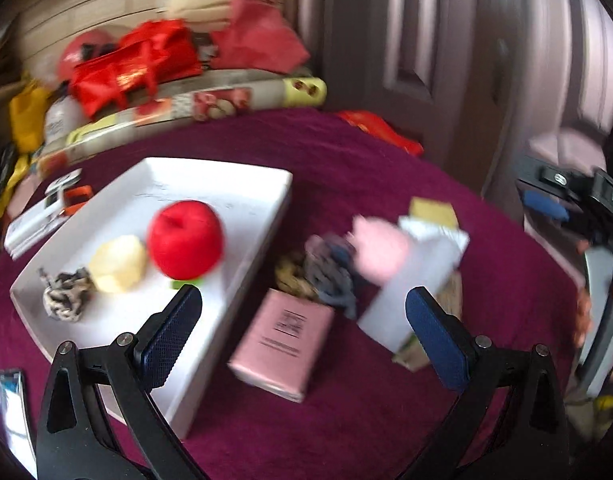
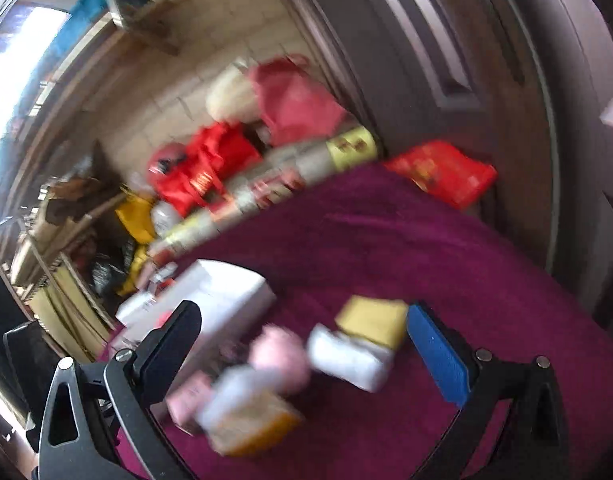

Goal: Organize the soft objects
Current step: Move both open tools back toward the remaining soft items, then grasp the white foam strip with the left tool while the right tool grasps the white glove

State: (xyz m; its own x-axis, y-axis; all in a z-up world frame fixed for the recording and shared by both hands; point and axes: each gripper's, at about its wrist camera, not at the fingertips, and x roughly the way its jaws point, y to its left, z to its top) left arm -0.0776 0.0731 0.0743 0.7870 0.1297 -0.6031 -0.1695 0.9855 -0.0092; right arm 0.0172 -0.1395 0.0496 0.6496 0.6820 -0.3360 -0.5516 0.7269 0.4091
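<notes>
A white tray (image 1: 242, 184) on the purple cloth holds a red plush apple (image 1: 185, 239), a pale yellow soft lump (image 1: 117, 264) and a black-and-white scrunchie (image 1: 64, 296). Right of the tray lie a grey-blue fabric bundle (image 1: 332, 272), a yellowish scrunchie (image 1: 292, 278) and a pink soft ball (image 1: 378, 248). My left gripper (image 1: 302, 322) hangs open above a pink box (image 1: 284, 344), holding nothing. My right gripper (image 2: 302, 344) is open too, over the blurred pink ball (image 2: 280, 356) and white packets (image 2: 350, 356).
A white carton (image 1: 414, 292) and a yellow box (image 1: 432, 208) lie right of the bundle. Small white boxes (image 1: 42, 216) sit left of the tray. Red bags (image 1: 138, 64) crowd a shelf behind. A door (image 1: 426, 40) stands at the back right. The other gripper (image 1: 598, 256) shows at far right.
</notes>
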